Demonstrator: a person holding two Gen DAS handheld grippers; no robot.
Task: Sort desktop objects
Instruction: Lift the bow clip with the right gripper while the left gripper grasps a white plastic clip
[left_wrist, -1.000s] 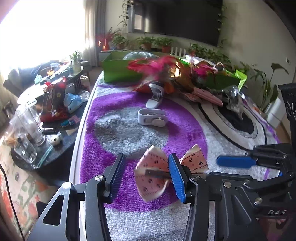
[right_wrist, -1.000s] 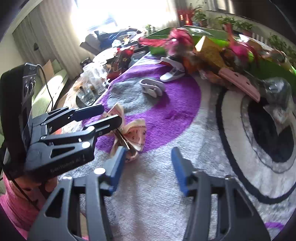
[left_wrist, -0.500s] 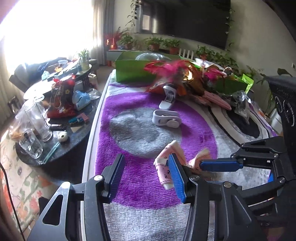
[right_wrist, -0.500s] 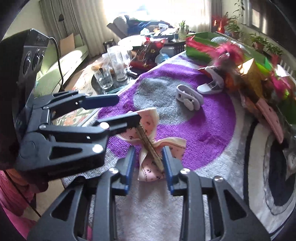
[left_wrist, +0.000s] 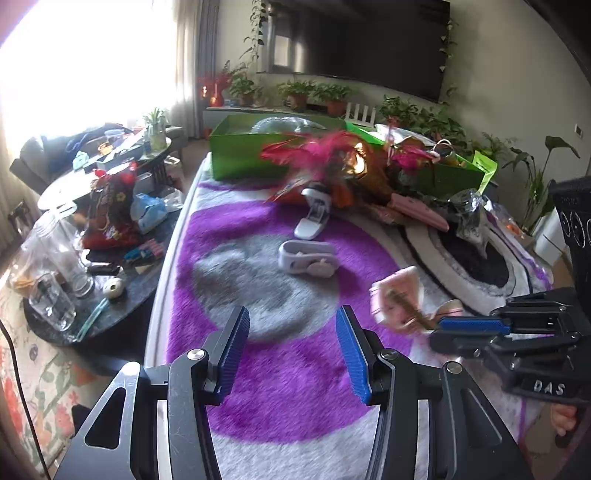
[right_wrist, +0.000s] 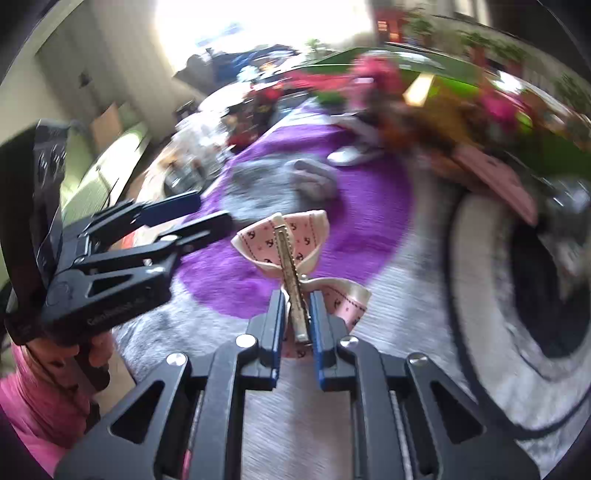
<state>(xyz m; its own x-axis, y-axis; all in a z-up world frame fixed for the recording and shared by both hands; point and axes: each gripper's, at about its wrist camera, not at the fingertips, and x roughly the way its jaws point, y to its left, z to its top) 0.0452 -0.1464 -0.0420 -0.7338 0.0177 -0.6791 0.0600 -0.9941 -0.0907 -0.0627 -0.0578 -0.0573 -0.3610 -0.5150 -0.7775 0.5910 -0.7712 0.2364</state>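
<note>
Closing the right gripper (right_wrist: 297, 314) on the metal clip of the pink printed ribbon hair bow (right_wrist: 284, 240) at lower centre, left gripper (left_wrist: 291, 350) half-open and empty, with white plastic clips (left_wrist: 306, 254) and clutter before the green box (left_wrist: 243, 155) apparently still unsorted.

light: daylight, blown-out window (left_wrist: 74, 62) | blur: right view smeared, left mostly sharp | edges: fisheye-bent, dark corners

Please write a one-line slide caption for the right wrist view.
Right gripper closing on the metal clip of a pink bow above the rug.
</note>
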